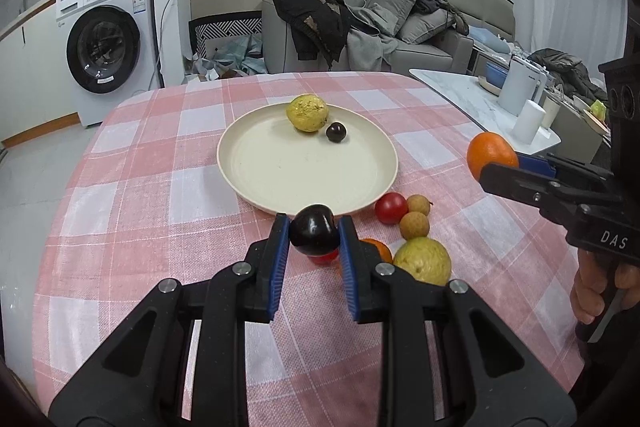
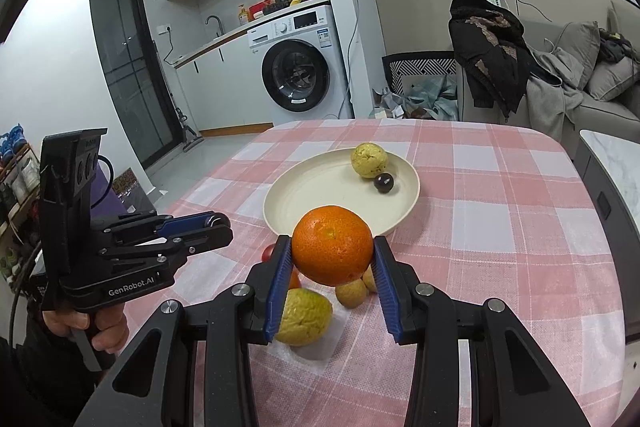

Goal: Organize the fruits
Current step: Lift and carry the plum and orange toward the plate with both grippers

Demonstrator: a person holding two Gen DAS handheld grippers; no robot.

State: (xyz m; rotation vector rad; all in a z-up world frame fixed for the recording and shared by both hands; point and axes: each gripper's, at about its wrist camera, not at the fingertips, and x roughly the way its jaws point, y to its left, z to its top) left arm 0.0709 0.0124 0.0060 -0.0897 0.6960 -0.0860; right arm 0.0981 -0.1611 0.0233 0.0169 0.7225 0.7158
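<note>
- The left tool is narrowed onto a dark plum, its blue pads pressing on both sides of the fruit, which is lifted just short of the near rim of the cream plate.
- The right tool clamps an orange between its pads at a moderate spread, held above the surface near the plate's near edge.
- On the plate lie a yellow guava at the far side and a small dark cherry just beside it.
- Beside the plate's near rim, on the checked cloth, sit a red tomato, two tan longans, a second yellow-green guava and another orange fruit partly hidden behind the left tool.
- The left wrist view shows the right tool from the side, to the right of the plate, with a hand on its grip and the orange at its tip.
- The right wrist view shows the left tool to the left of the plate, held by a hand; the plum is barely visible there.
- Only the left wrist view shows the tomato fully; in the right wrist view the orange covers most of the loose fruit.
</note>
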